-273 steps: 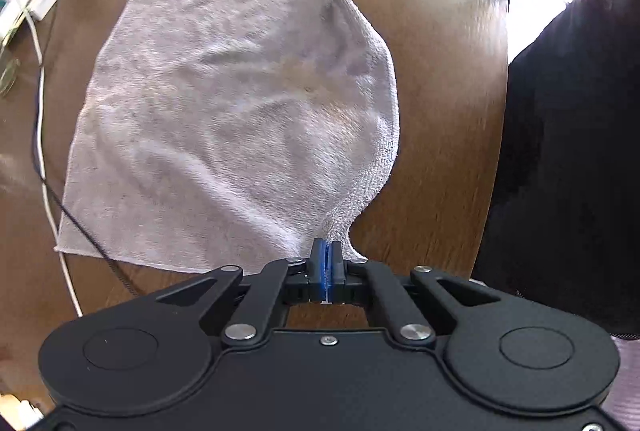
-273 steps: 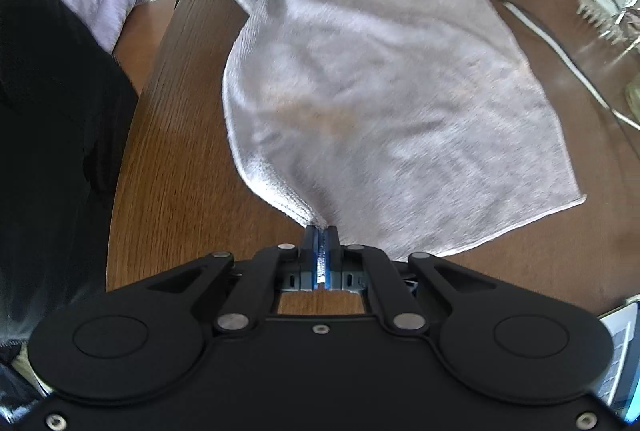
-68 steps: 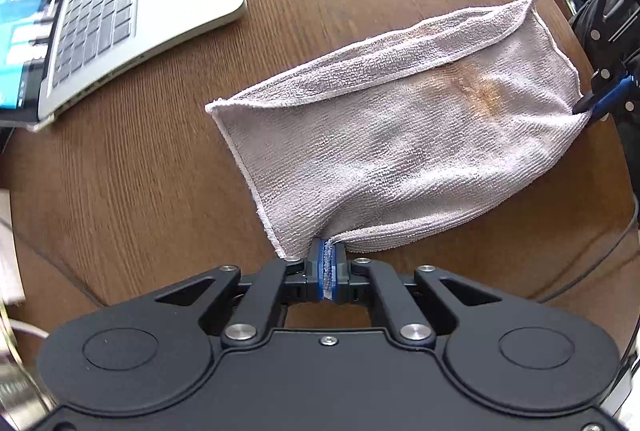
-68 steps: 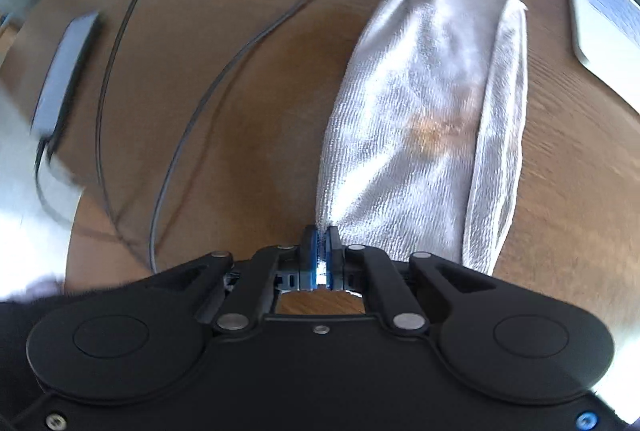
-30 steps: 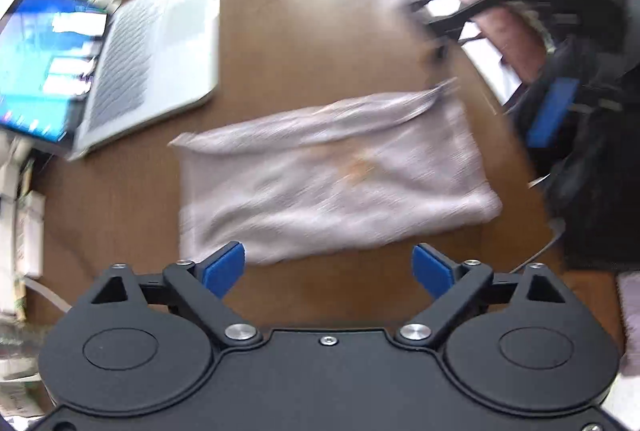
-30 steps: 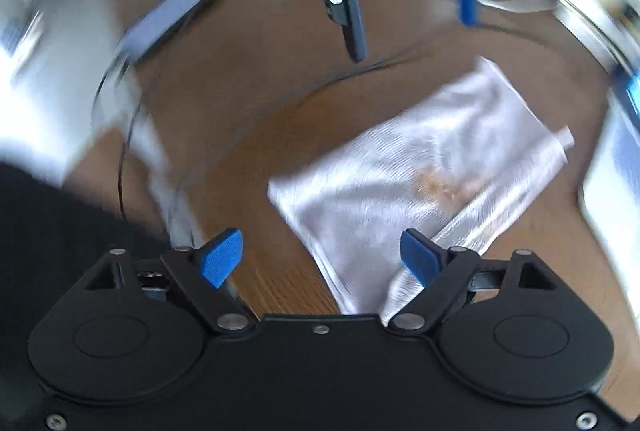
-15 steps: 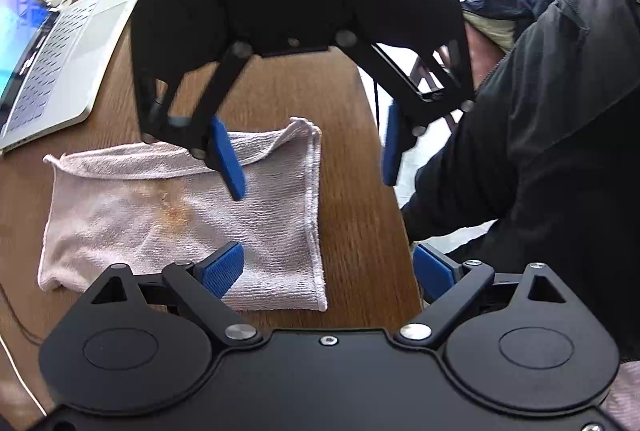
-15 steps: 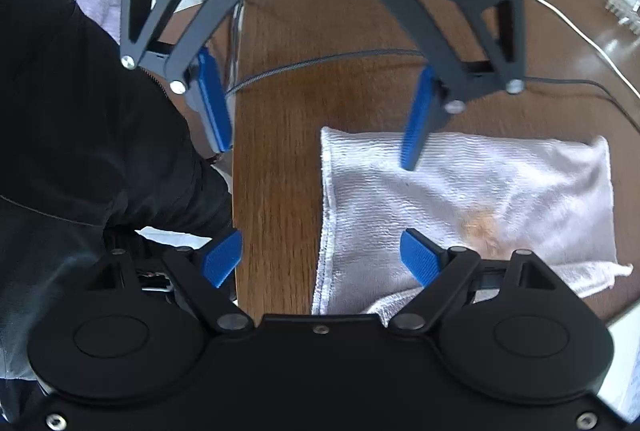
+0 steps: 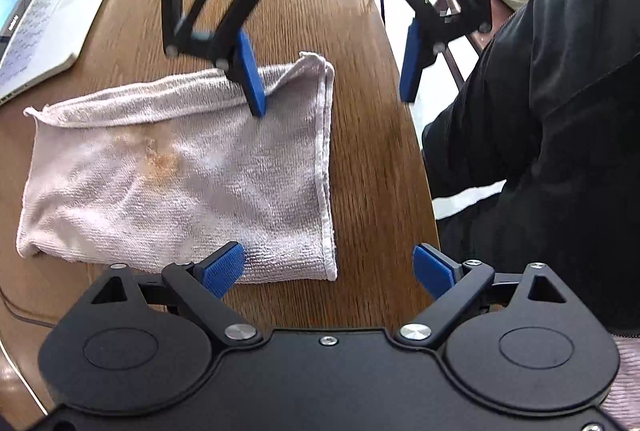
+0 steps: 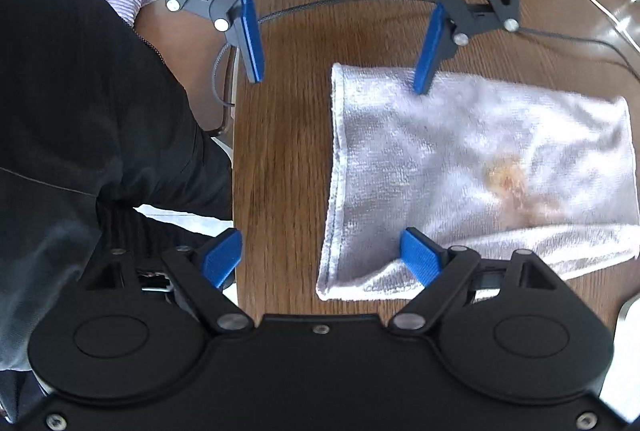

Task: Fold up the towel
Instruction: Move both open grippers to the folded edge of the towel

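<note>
Here, left gripper (image 9: 328, 267) jaws were spread wide, gripping nothing, straddling the near right corner of the towel (image 9: 180, 171). The towel lay folded in half on the wooden table (image 9: 360, 159), near its right edge. Right gripper (image 9: 332, 79), also wide and empty, straddled the far right corner. A laptop (image 9: 44, 15) sat far left.

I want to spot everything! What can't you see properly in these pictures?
- Towel: near edge hidden by the left tool, left wrist view.
- Laptop: cut off by the frame's left edge, same view.
- Right tool: blurred in that view.
- Person's sleeve: hands out of frame.
</note>
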{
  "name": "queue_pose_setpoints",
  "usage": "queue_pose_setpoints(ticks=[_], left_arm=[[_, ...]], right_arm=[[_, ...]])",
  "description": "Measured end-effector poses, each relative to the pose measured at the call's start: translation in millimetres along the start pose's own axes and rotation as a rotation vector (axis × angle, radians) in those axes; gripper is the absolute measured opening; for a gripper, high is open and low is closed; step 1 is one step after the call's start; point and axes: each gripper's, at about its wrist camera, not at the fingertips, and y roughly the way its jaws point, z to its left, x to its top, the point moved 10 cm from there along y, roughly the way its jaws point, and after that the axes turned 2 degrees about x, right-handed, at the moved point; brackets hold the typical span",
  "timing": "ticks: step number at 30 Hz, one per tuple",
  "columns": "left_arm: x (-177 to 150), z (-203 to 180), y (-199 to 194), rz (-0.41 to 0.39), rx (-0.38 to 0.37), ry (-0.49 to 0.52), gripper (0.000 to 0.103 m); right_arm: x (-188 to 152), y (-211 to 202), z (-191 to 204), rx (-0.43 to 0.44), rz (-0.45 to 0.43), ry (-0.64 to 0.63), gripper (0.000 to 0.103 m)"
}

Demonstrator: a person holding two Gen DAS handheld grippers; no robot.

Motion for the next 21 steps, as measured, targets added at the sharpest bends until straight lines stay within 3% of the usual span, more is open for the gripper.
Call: queue_pose_setpoints(ticks=[11,17,21], left_arm=[[-7,-11,-3,0.002,0.01,0.008,0.101],[-11,-15,-8,0.004,0.008,-0.002,0.101],[-14,-16,-12,-0.001,-0.002,-0.023,0.101]], right_arm=[[-34,3,-2,-0.043,0.037,0.066,0.089],[-19,-7,4,-0.063,-0.062,0.09,0.088],[-10,9,13,-0.057,-0.078,0.084,0.076]])
